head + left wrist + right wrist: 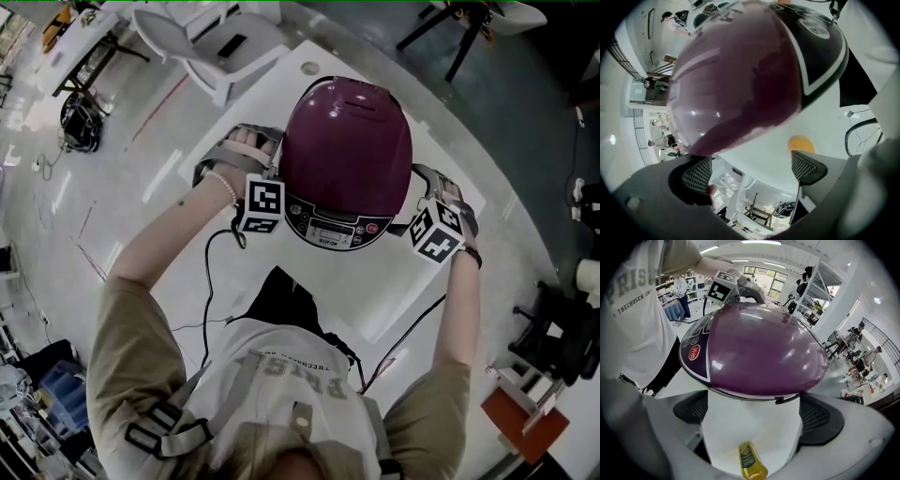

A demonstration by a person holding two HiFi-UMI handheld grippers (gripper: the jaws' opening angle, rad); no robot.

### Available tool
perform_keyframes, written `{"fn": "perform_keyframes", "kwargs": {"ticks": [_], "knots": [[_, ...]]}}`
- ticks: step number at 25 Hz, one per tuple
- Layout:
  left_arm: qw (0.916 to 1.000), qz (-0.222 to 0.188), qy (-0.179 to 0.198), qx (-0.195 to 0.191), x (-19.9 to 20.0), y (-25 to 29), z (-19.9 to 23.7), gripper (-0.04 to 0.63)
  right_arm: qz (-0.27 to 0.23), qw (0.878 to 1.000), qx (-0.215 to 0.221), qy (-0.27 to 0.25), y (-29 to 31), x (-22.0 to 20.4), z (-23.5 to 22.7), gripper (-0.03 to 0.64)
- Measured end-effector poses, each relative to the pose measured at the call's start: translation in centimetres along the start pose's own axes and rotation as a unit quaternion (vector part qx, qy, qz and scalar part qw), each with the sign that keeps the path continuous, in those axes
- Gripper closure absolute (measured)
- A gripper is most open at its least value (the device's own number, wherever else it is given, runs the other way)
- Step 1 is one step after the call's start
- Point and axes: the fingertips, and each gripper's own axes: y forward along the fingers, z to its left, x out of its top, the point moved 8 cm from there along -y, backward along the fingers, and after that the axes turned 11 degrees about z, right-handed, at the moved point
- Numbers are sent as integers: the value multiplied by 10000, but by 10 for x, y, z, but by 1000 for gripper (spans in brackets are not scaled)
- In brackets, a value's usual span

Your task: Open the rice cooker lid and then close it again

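The rice cooker stands on the white table [398, 295] with its purple lid [347, 145] down and its control panel [330, 225] facing me. My left gripper [264, 157] is against the cooker's left side, open; the purple lid [740, 75] looms just above its pads [699, 174] and the white body [768, 150] lies ahead. My right gripper [424, 183] is at the cooker's right side, open. The cooker's white body [752, 427], with a yellow sticker [752, 462], sits between its two pads, under the lid [759, 352].
A white chair [220, 47] stands beyond the table's far left corner. Black cables [211, 281] trail from the grippers over the near table edge. Dark stands and a red box [525, 422] are on the floor to the right.
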Motion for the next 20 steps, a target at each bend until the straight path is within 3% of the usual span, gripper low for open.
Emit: {"fn": "perform_keyframes", "kwargs": {"ticks": [4, 12, 20], "knots": [[9988, -295, -286, -255, 4, 2, -11, 54, -41, 10000, -50, -27, -5, 0, -1, 37], [9997, 136, -165, 121, 1, 6, 19, 54, 575, 9973, -178, -417, -1, 0, 1, 38], [9990, 160, -220, 356, 4, 10, 14, 54, 745, 9961, -143, -459, 7, 0, 3, 38]]}}
